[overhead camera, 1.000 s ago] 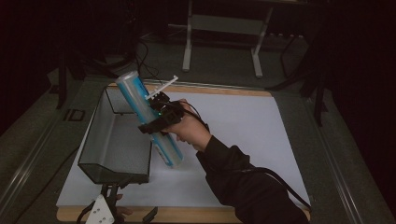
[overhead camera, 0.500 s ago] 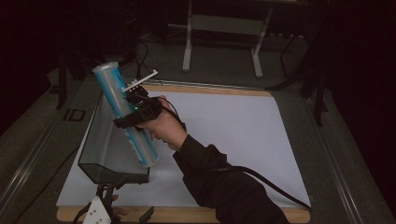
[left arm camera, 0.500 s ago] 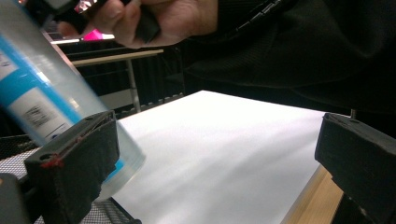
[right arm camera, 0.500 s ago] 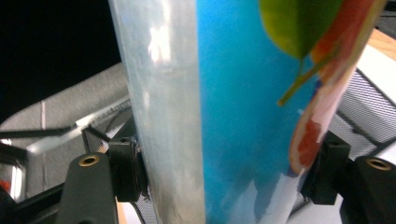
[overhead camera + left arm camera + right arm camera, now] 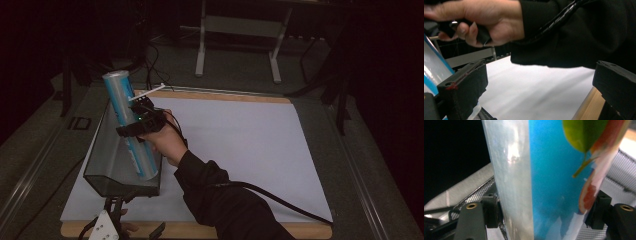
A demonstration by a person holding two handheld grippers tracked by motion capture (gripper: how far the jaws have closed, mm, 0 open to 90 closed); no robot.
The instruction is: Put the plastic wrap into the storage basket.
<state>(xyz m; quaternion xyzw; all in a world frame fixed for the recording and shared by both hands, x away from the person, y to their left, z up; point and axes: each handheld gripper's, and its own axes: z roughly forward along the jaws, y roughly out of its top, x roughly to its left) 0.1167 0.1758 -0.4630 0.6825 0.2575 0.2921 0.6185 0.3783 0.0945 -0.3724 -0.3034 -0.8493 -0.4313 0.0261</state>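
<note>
Currently listed: tall blue can (image 5: 130, 125), pinched in right gripper (image 5: 141, 126) jaws, long axis tilted, top up-left, base over mesh basket (image 5: 100, 165); left gripper (image 5: 541, 100) jaws spread.

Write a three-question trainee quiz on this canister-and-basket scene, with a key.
1. True or false: the right gripper is shut on the blue and silver canister.
2. Over what does the canister's lower end hang? A) the mesh basket B) the bare white mat C) the floor
3. Fill in: in the left gripper view, the left gripper has its fingers standing ____, with nothing between them.

Key: 1 true; 2 A; 3 apart (open).
</note>
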